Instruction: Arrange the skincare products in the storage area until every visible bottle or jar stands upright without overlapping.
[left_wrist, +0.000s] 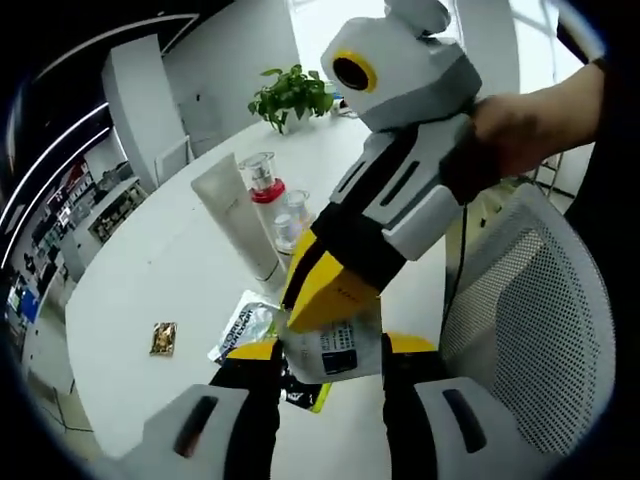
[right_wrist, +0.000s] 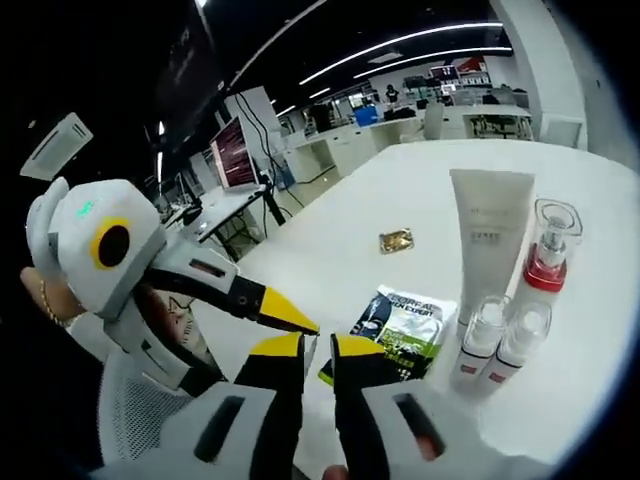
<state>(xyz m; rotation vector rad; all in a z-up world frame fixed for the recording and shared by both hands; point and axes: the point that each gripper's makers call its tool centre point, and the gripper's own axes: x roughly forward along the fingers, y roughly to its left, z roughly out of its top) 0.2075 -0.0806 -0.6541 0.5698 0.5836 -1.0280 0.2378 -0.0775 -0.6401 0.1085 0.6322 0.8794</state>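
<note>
Farthest left: small gold sachet (left_wrist: 163, 338), lay flat on the white table (left_wrist: 150, 270).
Next: green-printed sachet (left_wrist: 245, 325), lay flat just beside the left jaw.
Storage row: white tube (left_wrist: 235, 215), red-collared pump bottle (left_wrist: 262, 180) and two small spray bottles (right_wrist: 480, 340) (right_wrist: 520, 350), stood upright close together, none overlapping.
Centre: white labelled packet (left_wrist: 335, 358), held above the table edge.
Left gripper (left_wrist: 330, 345): jaws spread on either side of the packet; grip could not be told.
Right gripper (left_wrist: 320, 295): reached in from the right, yellow jaws clamped on the packet's top.
Right: mesh chair (left_wrist: 540, 330), stood beside the table.
</note>
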